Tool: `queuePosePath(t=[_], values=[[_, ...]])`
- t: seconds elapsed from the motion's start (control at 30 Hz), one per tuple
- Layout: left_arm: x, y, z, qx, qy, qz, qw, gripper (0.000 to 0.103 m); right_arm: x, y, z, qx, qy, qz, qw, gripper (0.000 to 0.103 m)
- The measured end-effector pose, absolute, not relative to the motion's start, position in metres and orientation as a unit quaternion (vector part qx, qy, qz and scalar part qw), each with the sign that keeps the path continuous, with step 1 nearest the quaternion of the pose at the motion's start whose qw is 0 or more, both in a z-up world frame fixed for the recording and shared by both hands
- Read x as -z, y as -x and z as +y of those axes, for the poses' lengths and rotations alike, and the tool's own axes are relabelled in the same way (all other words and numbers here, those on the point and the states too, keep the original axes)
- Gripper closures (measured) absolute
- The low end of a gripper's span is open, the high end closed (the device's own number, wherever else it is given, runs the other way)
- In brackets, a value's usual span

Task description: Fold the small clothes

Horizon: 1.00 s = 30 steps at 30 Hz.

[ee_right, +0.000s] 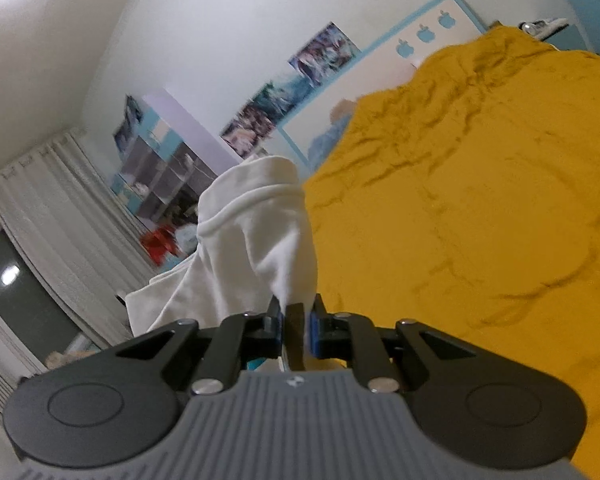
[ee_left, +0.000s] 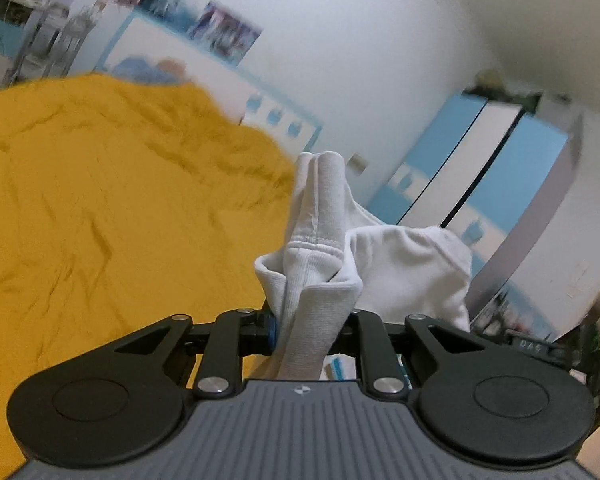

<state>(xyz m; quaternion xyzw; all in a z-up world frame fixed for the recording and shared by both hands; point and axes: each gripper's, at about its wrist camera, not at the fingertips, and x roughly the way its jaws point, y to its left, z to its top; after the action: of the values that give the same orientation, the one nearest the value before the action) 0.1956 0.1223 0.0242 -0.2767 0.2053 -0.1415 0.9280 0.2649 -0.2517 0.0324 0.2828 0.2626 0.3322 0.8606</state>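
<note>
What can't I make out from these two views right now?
- Left view: the white garment bunches over the left hand-held gripper, hiding its pads and its own shape.
- Right view: the garment's lower part drops behind the right hand-held gripper.
- Both views: the posters are blurred.

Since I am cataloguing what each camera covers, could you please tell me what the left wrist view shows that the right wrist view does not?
Only the left wrist view shows the blue-and-white wardrobe doors and the left tool, shut on a bunched ribbed part of the white garment.

Only the right wrist view shows the white curtains, the dark window, a cubby shelf, something red below it, and the right tool, shut on smoother white cloth.

Both show the yellow bedspread, the posters on the wall, and the white garment.
</note>
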Motion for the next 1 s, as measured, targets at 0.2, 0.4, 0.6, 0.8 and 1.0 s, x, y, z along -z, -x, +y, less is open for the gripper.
queuePosePath(t=[0.2,0.4,0.6,0.8,1.0], values=[[0.023,-0.252,0.138,0.121,0.288,0.273,0.91,0.083,0.025,-0.308,-0.25,-0.302,-0.313,0.34,0.834,0.095],[0.059,-0.303,0.156,0.119,0.288,0.345,0.885,0.083,0.052,-0.362,-0.229,-0.28,-0.278,0.38,0.836,0.096],[0.107,-0.329,0.157,0.097,0.272,0.412,0.864,0.082,0.109,-0.402,-0.216,-0.242,-0.28,0.437,0.819,0.096],[0.136,-0.333,0.164,0.088,0.263,0.447,0.85,0.076,0.152,-0.428,-0.212,-0.213,-0.269,0.475,0.81,0.095],[0.113,-0.313,0.184,0.069,0.262,0.419,0.867,0.07,0.159,-0.43,-0.229,-0.188,-0.296,0.482,0.803,0.091]])
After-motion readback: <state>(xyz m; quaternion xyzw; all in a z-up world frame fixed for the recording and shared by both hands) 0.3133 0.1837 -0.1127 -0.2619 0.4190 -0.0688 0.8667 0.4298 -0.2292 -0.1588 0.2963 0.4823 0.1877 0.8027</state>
